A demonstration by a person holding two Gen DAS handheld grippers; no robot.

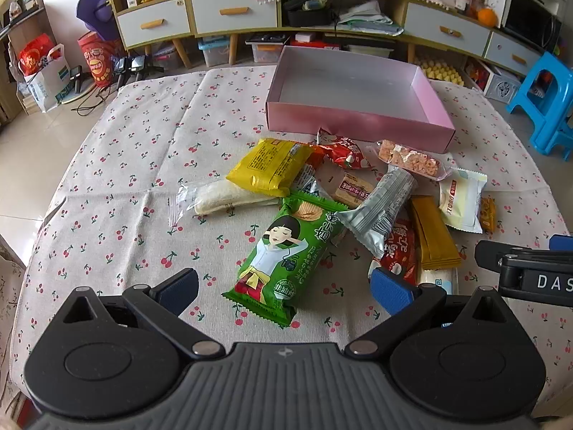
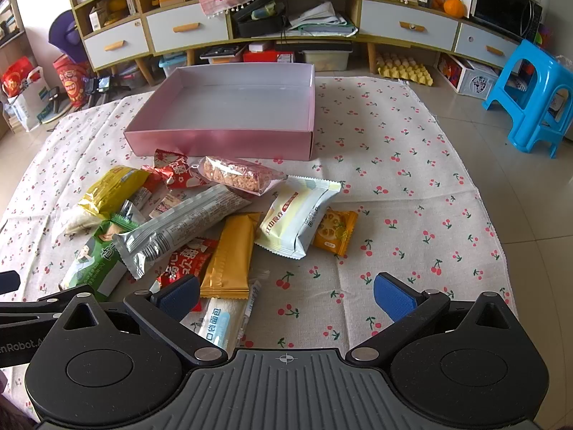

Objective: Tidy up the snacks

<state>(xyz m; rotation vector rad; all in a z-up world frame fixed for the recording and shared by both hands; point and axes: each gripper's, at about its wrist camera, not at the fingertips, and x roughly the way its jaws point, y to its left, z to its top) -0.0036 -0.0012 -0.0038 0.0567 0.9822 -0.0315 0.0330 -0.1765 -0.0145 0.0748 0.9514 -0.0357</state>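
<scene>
A pile of wrapped snacks lies on the cherry-print cloth in front of an empty pink box (image 1: 358, 123) (image 2: 222, 141). My left gripper (image 1: 284, 288) is open, its jaws either side of the near end of a green snack pack (image 1: 283, 254), low over it. My right gripper (image 2: 286, 295) is open and empty above the cloth, with a white bread pack (image 2: 222, 322) and a gold bar pack (image 2: 229, 254) by its left finger. A silver pack (image 2: 179, 229), a pale yellow-white pack (image 2: 297, 215) and a small orange pack (image 2: 335, 231) lie further ahead.
The right gripper's body (image 1: 530, 268) shows at the right edge of the left wrist view. A yellow pack (image 1: 268, 165), a red pack (image 1: 343, 150) and a pink puffed-rice bar (image 1: 408, 157) lie near the box. A blue stool (image 2: 530, 96) and cabinets (image 2: 250, 25) stand beyond the table.
</scene>
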